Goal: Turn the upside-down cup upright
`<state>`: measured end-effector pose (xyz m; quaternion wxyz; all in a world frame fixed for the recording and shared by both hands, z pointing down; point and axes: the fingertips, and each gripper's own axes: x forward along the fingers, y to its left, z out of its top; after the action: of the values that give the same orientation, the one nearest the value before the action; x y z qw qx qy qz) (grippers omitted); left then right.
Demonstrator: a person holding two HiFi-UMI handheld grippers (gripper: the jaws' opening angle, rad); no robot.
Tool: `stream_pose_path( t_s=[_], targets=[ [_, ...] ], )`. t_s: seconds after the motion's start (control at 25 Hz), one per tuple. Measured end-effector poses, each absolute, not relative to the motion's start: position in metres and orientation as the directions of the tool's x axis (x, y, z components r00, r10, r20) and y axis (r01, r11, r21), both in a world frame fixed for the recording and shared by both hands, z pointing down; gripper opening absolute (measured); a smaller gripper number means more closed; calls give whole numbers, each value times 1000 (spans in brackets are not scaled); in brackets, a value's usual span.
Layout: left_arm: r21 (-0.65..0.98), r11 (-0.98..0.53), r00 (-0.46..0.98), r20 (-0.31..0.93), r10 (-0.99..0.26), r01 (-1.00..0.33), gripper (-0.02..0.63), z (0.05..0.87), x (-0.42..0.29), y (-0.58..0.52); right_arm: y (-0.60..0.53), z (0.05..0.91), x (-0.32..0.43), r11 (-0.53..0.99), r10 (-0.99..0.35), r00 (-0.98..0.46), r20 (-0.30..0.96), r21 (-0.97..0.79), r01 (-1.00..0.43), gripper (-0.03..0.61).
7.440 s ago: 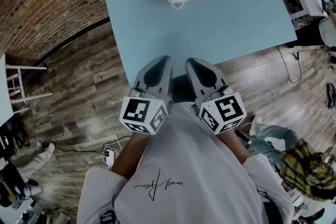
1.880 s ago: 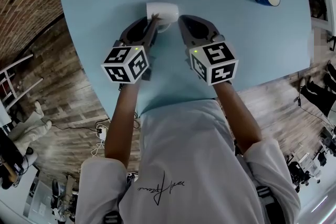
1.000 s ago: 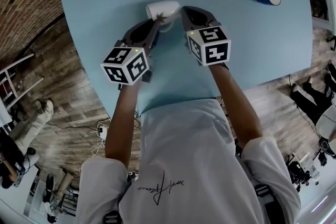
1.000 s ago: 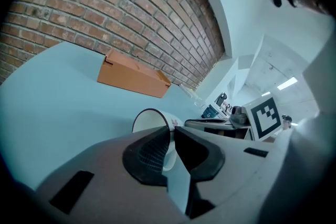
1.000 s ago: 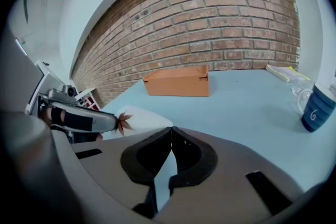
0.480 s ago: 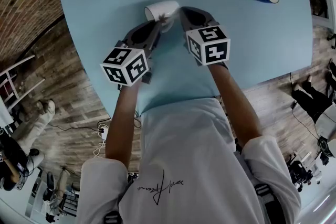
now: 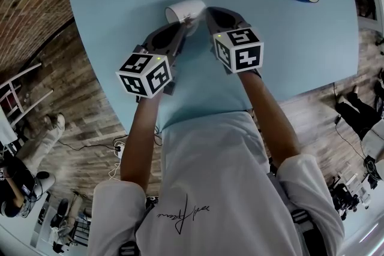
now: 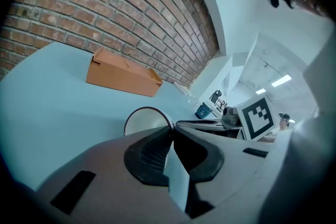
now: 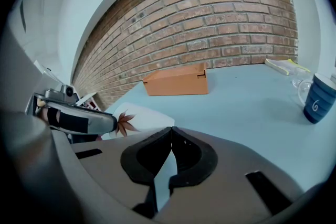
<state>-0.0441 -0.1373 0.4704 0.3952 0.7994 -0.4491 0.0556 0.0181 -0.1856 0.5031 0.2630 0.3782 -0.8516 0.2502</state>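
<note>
Cup lies tipped on its side on the table, my left tongs pinched on its rim, right tongs closed and empty just beside it; best to roll the left wrist slowly, pinch firm, until the mouth faces up.
</note>
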Motion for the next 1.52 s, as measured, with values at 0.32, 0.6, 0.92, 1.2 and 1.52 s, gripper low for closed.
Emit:
stream_pose_path(
  t_s=[0.32, 0.6, 0.92, 1.2, 1.52],
  targets=[
    [576, -294, 594, 447, -669, -763, 29, 466, -40, -142, -187, 504, 21, 585, -510, -576, 639, -234, -777, 21],
    [567, -309, 602, 453, -658, -763, 29, 462, -34, -147, -188, 505, 24, 591, -503, -576, 644, -229, -773, 21],
    [563, -328, 615, 451, -647, -758, 29, 458, -26, -152, -191, 508, 28, 581, -507, -570, 646, -232, -780, 21],
    [559, -334, 616, 449, -647, -759, 29, 455, -21, -155, -192, 512, 33, 571, -510, -565, 649, -236, -786, 21],
    [559, -342, 622, 445, -644, -755, 29, 454, -15, -158, -193, 514, 34, 565, -510, -563, 651, -240, -789, 21]
  ],
)
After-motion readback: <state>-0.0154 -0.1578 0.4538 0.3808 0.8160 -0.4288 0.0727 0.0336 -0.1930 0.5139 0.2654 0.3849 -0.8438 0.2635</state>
